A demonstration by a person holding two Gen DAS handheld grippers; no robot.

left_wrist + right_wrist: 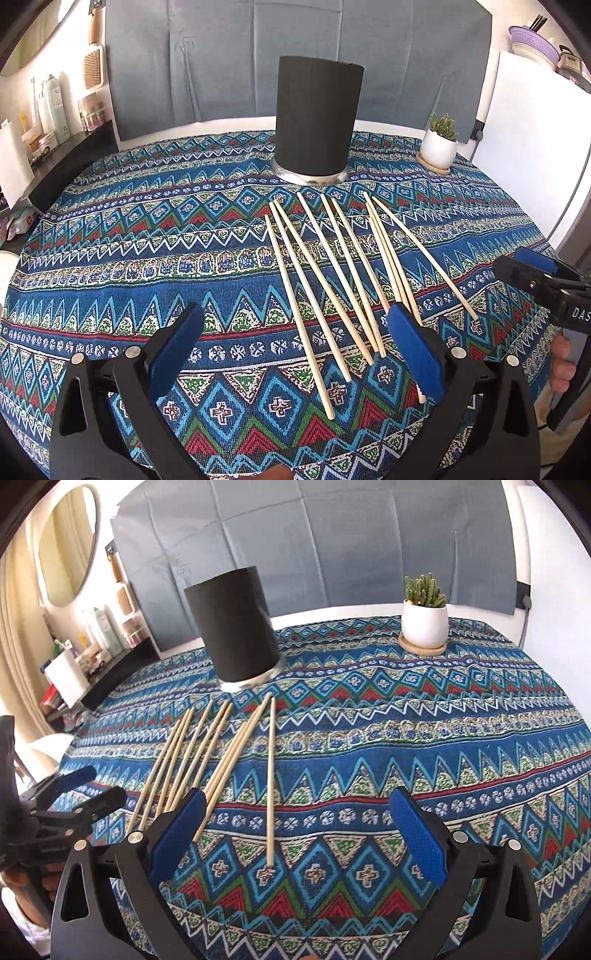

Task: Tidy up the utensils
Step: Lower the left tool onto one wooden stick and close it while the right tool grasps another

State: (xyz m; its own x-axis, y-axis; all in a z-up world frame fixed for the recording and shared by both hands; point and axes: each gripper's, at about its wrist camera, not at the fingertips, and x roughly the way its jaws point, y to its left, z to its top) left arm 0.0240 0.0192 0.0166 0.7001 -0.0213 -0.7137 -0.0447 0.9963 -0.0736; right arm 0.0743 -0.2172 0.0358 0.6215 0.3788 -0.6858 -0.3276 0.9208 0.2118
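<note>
Worktop (110, 236) under patterned blue cloth fills both views. Black cylindrical holder (317, 118) stands upright beyond left gripper (295, 334) fingers, empty-handed, spread wide. Wooden chopsticks (332, 273) lie fanned flat between holder and left fingers, near ends reaching between them. Right gripper (297, 821) fingers spread, holding nothing; one chopstick (271, 779) lies between them, rest left of them. Small potted cactus (424, 616) far right.

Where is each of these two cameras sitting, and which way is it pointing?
Left wrist view: sits on the left gripper, looks forward over the chopsticks toward the black holder; its own open jaws show, plus the right gripper at the edge.
Right wrist view: sits on the right gripper, facing the same way; its open jaws and the left gripper show.
Shared: chopsticks, holder, potted cactus, patterned tablecloth.
</note>
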